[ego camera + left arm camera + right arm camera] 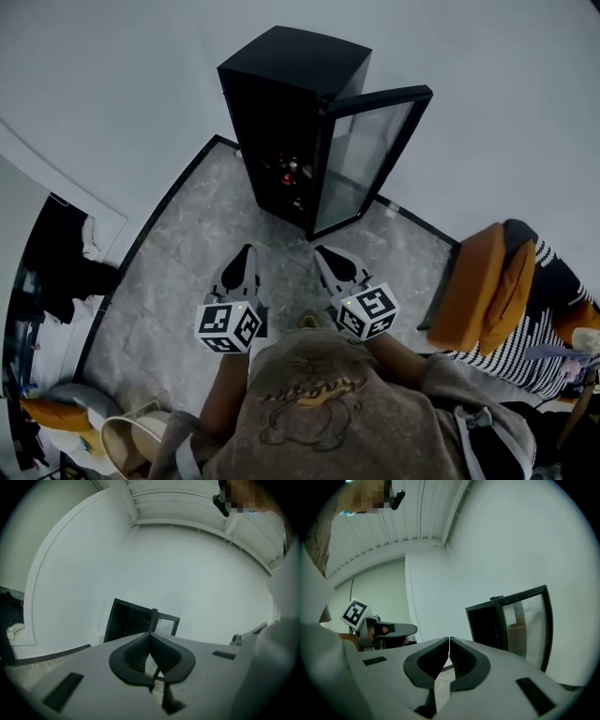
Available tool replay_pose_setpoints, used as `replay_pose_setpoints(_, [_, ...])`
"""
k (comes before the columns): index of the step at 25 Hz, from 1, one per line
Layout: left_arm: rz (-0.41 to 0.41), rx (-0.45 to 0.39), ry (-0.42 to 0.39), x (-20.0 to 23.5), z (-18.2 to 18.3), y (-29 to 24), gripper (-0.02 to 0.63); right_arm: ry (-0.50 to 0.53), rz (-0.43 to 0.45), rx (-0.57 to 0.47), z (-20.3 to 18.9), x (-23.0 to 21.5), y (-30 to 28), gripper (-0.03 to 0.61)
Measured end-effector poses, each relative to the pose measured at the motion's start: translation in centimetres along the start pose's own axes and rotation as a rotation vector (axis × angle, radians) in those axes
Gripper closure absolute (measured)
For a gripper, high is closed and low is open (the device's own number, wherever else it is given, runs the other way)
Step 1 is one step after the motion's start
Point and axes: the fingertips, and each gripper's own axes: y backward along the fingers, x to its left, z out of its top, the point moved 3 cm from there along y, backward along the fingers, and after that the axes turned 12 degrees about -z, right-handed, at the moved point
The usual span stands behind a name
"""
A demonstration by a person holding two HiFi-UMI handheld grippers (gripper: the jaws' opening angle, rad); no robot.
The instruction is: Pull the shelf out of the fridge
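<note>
Left claw (246, 253) and right claw (326, 253) are hovering closed and empty, aiming at the fridge (286, 94), whose door (370, 159) is standing open for access.

Head view: high over the person, facing steeply down. The fridge (281, 112) sits far ahead at top centre, with the left tongs (247, 251) and right tongs (324, 253) close below the lens.

Left gripper view: low, mounted behind the left tongs (150, 635), facing near level along them. The fridge (126, 623) is small, well off, dead ahead.

Right gripper view: same mount behind the right tongs (449, 641). The fridge (485, 625) is right of centre, the left tongs (411, 629) near the left edge.

All three share the fridge's open front.
</note>
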Motion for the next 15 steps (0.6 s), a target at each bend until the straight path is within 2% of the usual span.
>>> replay_pose_setpoints(5, [0.013, -0.017, 0.015, 0.7, 0.6, -2.0, 0.607, -0.029, 0.051, -0.017, 1.0, -0.7, -2.2, 0.555])
replay_pose_setpoints(15, [0.007, -0.045, 0.004, 2.3, 1.8, -4.5, 0.607, -0.076, 0.033, -0.022, 1.7, -2.6, -5.6, 0.555])
